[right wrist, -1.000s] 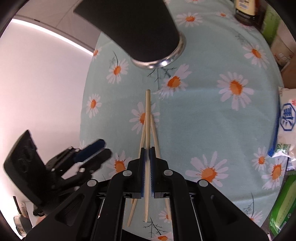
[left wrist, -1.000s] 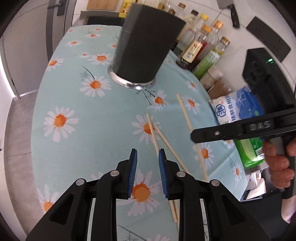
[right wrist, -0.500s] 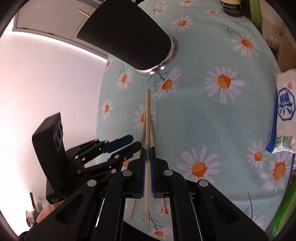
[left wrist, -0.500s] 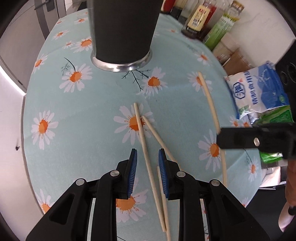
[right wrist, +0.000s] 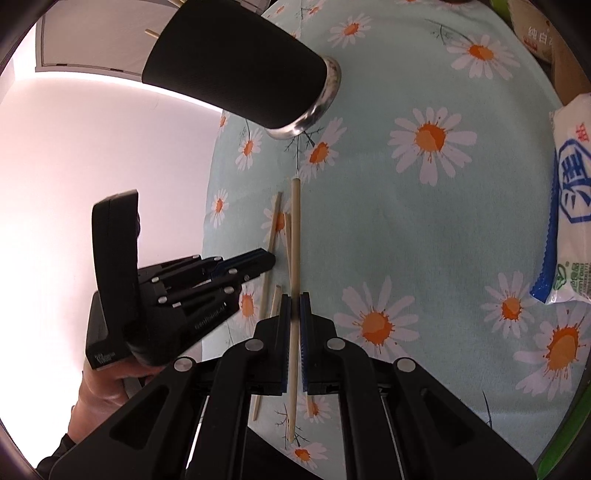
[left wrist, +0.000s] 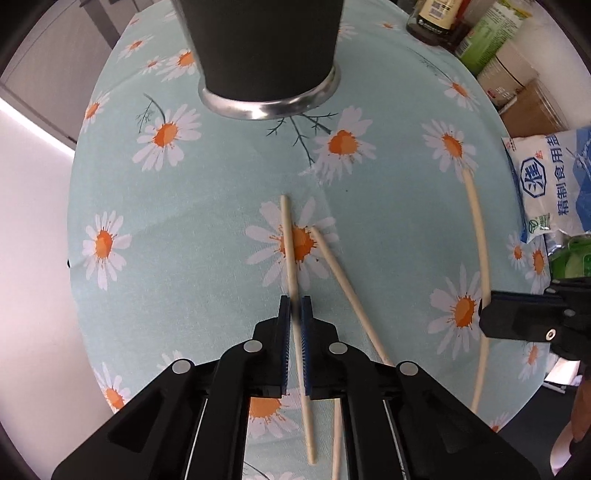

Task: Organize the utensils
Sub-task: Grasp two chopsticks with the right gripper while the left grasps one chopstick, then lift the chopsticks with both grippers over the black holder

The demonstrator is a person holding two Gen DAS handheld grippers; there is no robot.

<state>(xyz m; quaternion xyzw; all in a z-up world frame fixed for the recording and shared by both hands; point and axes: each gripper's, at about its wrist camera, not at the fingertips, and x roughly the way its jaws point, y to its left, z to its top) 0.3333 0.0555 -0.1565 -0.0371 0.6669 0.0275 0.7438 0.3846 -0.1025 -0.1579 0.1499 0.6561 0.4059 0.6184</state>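
A tall black utensil cup (left wrist: 264,51) with a steel base stands on the daisy tablecloth (left wrist: 207,199); it also shows in the right wrist view (right wrist: 236,70). My left gripper (left wrist: 294,306) is shut on a wooden chopstick (left wrist: 289,240) lying on the cloth. A second chopstick (left wrist: 343,277) lies beside it to the right. My right gripper (right wrist: 294,302) is shut on another chopstick (right wrist: 294,229) and holds it above the cloth; this chopstick shows at the right of the left wrist view (left wrist: 480,236).
Sauce bottles (left wrist: 439,18) and a green packet (left wrist: 491,33) stand at the back right. A white and blue salt bag (left wrist: 546,184) lies at the table's right edge, also in the right wrist view (right wrist: 570,206). The table drops off at the left.
My left gripper moved forward over the chopstick and closed on it. My right gripper lifted higher with its chopstick still held.
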